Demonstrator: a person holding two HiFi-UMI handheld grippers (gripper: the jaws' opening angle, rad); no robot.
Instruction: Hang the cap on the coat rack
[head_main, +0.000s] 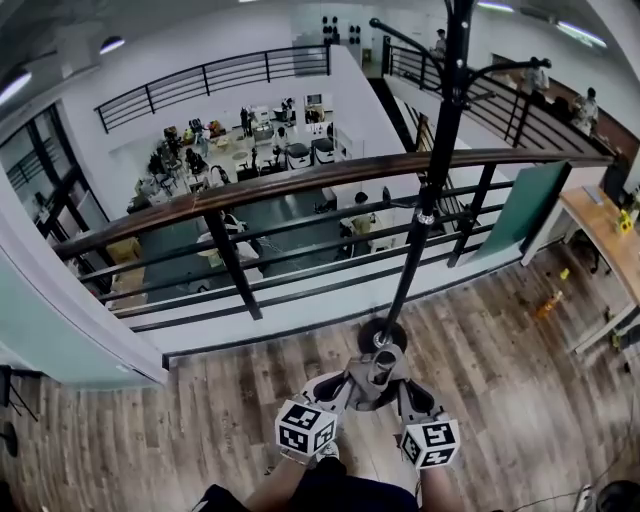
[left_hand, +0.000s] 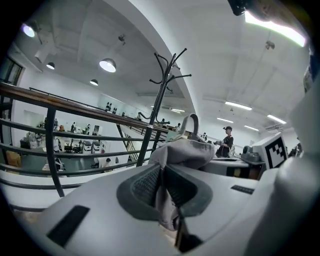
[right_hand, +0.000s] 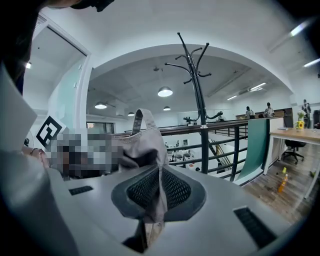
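Ok, left tool (left_hand: 162, 192): jaws nearly closed, pads pinching fabric of the grey cap (left_hand: 182, 150) at one edge. Right tool (right_hand: 160, 192): same, nearly closed, clamped on the cap's other side. Head view: cap bunched btwn the two tools, held in the air in front of the person, over the wood floor (head_main: 520, 380), near the base of the coat rack (head_main: 430, 190). Cap's strap loop sticks up in both gripper views. Rack is black, upright, next to the balcony railing (head_main: 300, 185), hooks up top, well apart from the cap. Bench (head_main: 600, 230) at far right w/ small items, too small to ID.
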